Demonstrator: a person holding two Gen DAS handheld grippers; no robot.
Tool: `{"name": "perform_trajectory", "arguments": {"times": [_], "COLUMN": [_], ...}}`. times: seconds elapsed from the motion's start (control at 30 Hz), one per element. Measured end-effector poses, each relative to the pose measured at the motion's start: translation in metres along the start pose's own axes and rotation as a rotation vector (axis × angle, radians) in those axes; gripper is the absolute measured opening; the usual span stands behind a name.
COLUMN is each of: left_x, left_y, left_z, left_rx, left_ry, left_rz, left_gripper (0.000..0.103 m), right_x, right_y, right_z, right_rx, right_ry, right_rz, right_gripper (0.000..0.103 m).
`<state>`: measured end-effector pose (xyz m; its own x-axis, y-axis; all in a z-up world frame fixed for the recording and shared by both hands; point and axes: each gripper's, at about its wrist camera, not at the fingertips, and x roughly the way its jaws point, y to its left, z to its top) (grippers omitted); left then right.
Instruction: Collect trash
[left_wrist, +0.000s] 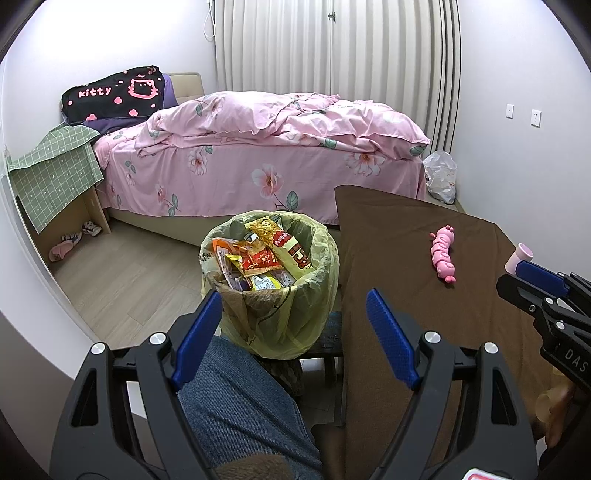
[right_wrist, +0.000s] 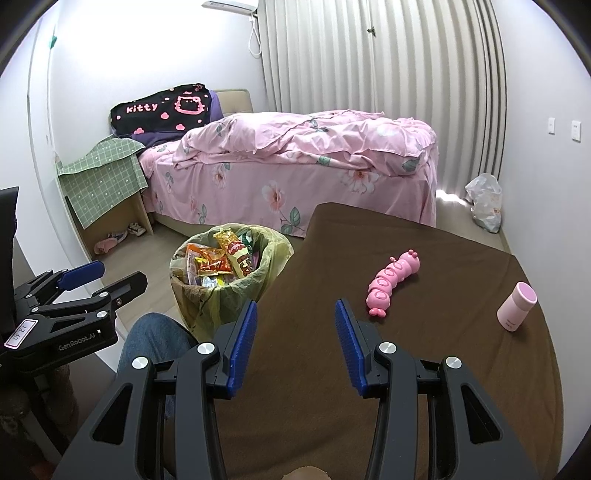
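Observation:
A bin lined with a yellow-green bag (left_wrist: 317, 258) (right_wrist: 273, 251) stands on the floor left of the brown-covered table (left_wrist: 424, 266) (right_wrist: 424, 369). Several snack wrappers (left_wrist: 266, 254) (right_wrist: 221, 258) fill it. My left gripper (left_wrist: 293, 306) is open and empty, just in front of the bin; it also shows in the right wrist view (right_wrist: 110, 275). My right gripper (right_wrist: 295, 314) is open and empty over the table's left edge; it also shows at the right of the left wrist view (left_wrist: 517, 277).
A pink caterpillar toy (left_wrist: 445, 256) (right_wrist: 393, 286) and a small pink cup (left_wrist: 521, 256) (right_wrist: 517, 302) lie on the table. A pink bed (left_wrist: 258, 147) stands behind. A white plastic bag (left_wrist: 441, 175) (right_wrist: 487, 203) sits by the right wall. My denim leg (left_wrist: 236, 398) is below.

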<state>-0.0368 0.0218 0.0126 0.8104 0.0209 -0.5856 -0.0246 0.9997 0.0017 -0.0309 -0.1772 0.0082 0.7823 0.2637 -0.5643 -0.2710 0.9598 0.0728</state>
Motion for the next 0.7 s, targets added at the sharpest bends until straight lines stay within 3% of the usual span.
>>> {"name": "perform_trajectory", "arguments": {"times": [0.4, 0.5, 0.6, 0.7], "left_x": [-0.001, 0.003, 0.018, 0.039], "left_y": [-0.003, -0.008, -0.024, -0.06], "left_z": [-0.002, 0.0, 0.001, 0.0], "left_rx": [0.034, 0.032, 0.031, 0.072], "left_ry": [-0.021, 0.007, 0.072, 0.105], "left_rz": [0.006, -0.028, -0.107, -0.138], "left_gripper": [0.076, 0.076, 0.076, 0.083], "right_x": [0.003, 0.005, 0.004, 0.014], "right_y": [0.001, -0.002, -0.031, -0.088], "right_z": [-0.002, -0.004, -0.007, -0.014], "right_rx": [-0.006, -0.023, 0.007, 0.076], "right_ry": [0.012, 0.029, 0.049, 0.069], "right_rz": [0.003, 0.006, -0.004, -0.024], "right_gripper": [0.041, 0.041, 0.042, 0.058]}}
